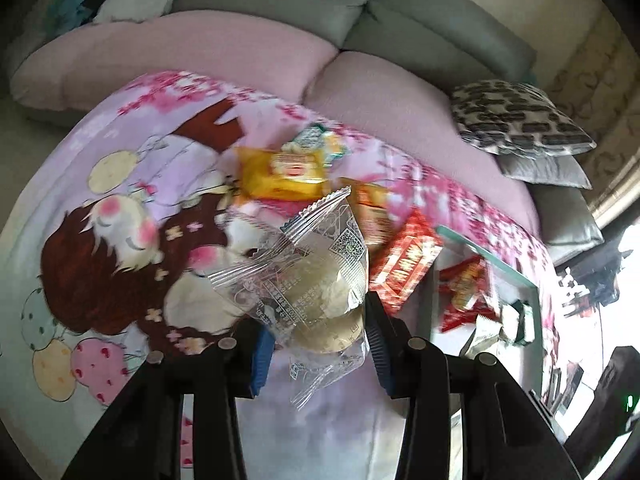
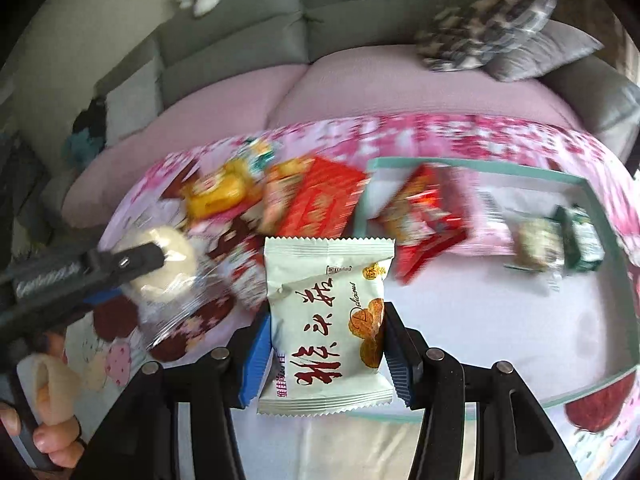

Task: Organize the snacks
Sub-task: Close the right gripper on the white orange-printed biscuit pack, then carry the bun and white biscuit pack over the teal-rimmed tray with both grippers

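My left gripper (image 1: pixel 318 336) is shut on a clear-wrapped pale round pastry (image 1: pixel 316 280) and holds it above the cartoon blanket; it also shows in the right wrist view (image 2: pixel 164 268) at the left. My right gripper (image 2: pixel 324 344) is shut on a white snack packet with red lettering (image 2: pixel 326 320), held over the front left of the teal-rimmed tray (image 2: pixel 608 216). Loose snacks lie on the blanket: a yellow pack (image 1: pixel 280 174), a green-white pack (image 1: pixel 316 140), an orange pack (image 1: pixel 370 210) and a red pack (image 1: pixel 404 264).
The tray (image 1: pixel 532 280) holds a red packet (image 2: pixel 424 216), a pink-white packet (image 2: pixel 488 216) and green-wrapped pieces (image 2: pixel 560 240). A sofa with pink seat covers (image 2: pixel 360 88) runs behind, with a patterned cushion (image 1: pixel 516 118) at its right end.
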`<state>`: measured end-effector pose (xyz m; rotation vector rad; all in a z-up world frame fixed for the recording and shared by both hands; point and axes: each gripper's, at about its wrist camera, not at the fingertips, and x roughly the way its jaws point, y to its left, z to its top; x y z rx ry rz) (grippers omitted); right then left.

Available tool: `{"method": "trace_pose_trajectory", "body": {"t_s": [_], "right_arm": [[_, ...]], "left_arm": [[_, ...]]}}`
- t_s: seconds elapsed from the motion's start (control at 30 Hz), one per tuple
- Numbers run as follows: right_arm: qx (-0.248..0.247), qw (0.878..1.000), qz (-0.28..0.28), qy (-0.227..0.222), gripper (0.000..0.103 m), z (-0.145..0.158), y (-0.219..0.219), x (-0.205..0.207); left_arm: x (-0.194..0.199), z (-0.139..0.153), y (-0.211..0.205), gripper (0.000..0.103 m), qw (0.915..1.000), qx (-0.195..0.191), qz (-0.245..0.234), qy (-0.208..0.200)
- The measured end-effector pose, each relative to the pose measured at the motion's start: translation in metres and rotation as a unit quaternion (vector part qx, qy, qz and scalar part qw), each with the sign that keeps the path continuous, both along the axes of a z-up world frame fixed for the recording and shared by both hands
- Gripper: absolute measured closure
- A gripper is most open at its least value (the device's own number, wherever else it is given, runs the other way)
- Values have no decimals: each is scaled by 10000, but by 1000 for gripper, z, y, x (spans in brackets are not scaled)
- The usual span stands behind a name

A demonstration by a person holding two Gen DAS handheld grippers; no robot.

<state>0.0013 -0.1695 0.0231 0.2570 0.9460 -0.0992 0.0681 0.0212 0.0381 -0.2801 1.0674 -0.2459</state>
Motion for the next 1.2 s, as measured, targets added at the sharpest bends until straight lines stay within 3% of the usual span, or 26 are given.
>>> {"method": "trace_pose_trajectory", "body": {"t_s": [0.23, 0.43, 0.63, 0.9, 1.2], "right_arm": [[100, 9940, -1087, 11, 49, -3, -68, -22], [7, 9813, -1923, 94, 49, -4, -119, -48], [-72, 9652, -2602, 256, 49, -10, -159, -71], [-104, 9629, -2681, 290, 49, -12, -168, -77], [-133, 9653, -2588, 311, 49, -15, -166, -73]], "left_arm": [[-15, 4, -62, 59, 9956, -174, -902, -160], [-30, 1, -121, 59, 9835, -256, -1776, -219], [-39, -10, -157, 59, 9742, -256, -2239, -127], [-40, -36, -178, 59, 9685, -132, -2483, 117], [-36, -51, -180, 58, 9688, -10, -2468, 233]]}}
